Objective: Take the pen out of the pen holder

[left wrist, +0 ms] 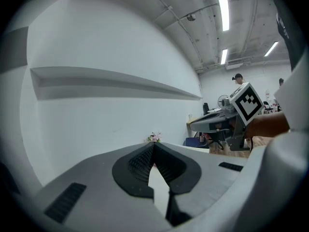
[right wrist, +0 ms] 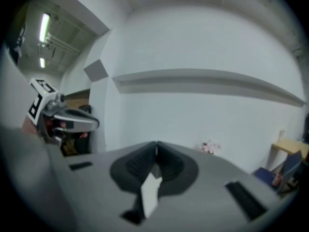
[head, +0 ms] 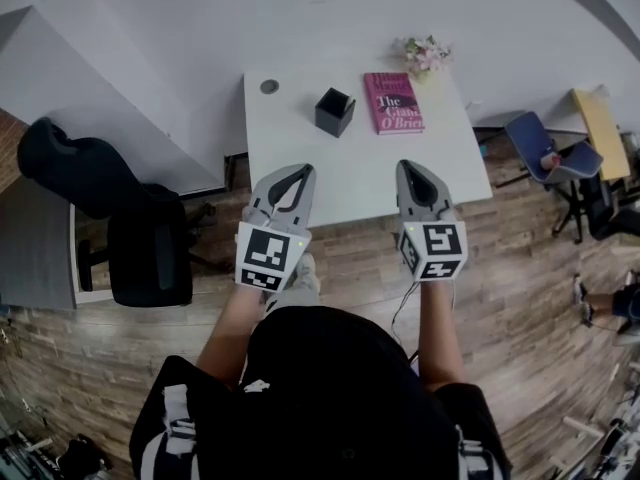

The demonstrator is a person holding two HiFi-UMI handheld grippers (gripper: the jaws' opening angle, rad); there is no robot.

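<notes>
A black square pen holder (head: 335,111) stands on the white table (head: 300,158), toward its far side; I see no pen in it from here. My left gripper (head: 304,172) and right gripper (head: 410,166) hover side by side over the table's near edge, both pointing at the far wall, both short of the holder. Both are shut with nothing between the jaws. In the left gripper view the jaws (left wrist: 154,146) meet at their tips; in the right gripper view the jaws (right wrist: 156,144) do too. The holder is hidden in both gripper views.
A pink book (head: 392,102) lies right of the holder, with a small flower bunch (head: 427,54) behind it. A black office chair (head: 135,233) stands left of the table. A blue chair (head: 545,148) and a yellow table (head: 598,128) are at the right, on the wooden floor.
</notes>
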